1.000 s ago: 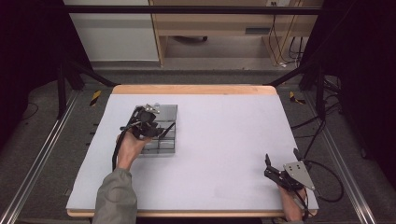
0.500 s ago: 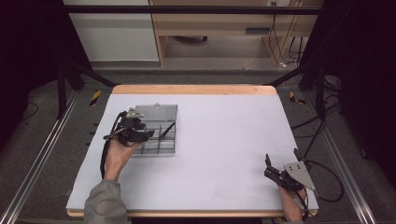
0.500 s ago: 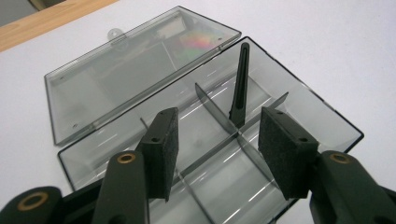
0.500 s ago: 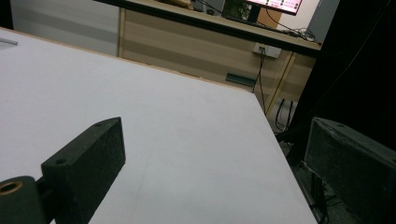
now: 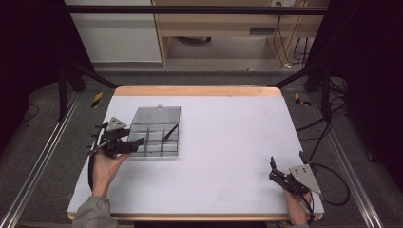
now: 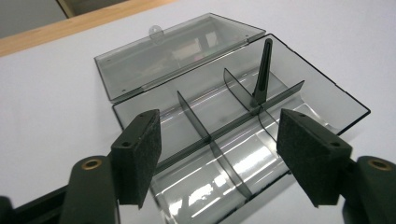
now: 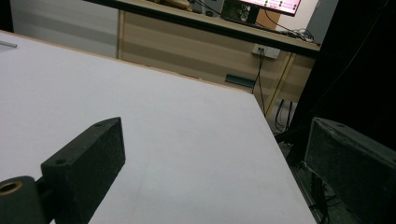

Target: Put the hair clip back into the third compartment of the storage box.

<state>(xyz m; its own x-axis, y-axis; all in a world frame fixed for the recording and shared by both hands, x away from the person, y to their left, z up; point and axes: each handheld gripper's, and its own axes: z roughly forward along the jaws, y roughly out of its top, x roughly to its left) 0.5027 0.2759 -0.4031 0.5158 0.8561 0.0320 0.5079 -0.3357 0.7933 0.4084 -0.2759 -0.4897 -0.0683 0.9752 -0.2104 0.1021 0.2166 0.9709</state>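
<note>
1. At the table's nine o'clock side, the left hand (image 5: pixel 105 167) holds the left gripper (image 5: pixel 127 145) just beside the near-left corner of a smoky clear compartment box (image 5: pixel 154 135); its jaws stand spread wide, pinching nothing, with the box's near edge between them in the left gripper view.
2. The box sits on the white table (image 5: pixel 223 142) toward ten o'clock, its lid (image 6: pixel 173 49) flung open and lying flat toward twelve o'clock.
3. Dividers (image 6: pixel 210 135) split the tray into compartments; a slim black stick (image 6: pixel 262 70) leans against the central divider in a far right-hand compartment.
4. At the table's five o'clock corner, the right hand (image 5: pixel 297 213) holds the right gripper (image 5: pixel 278 173), well apart from the box, jaws spread over bare tabletop.
</note>
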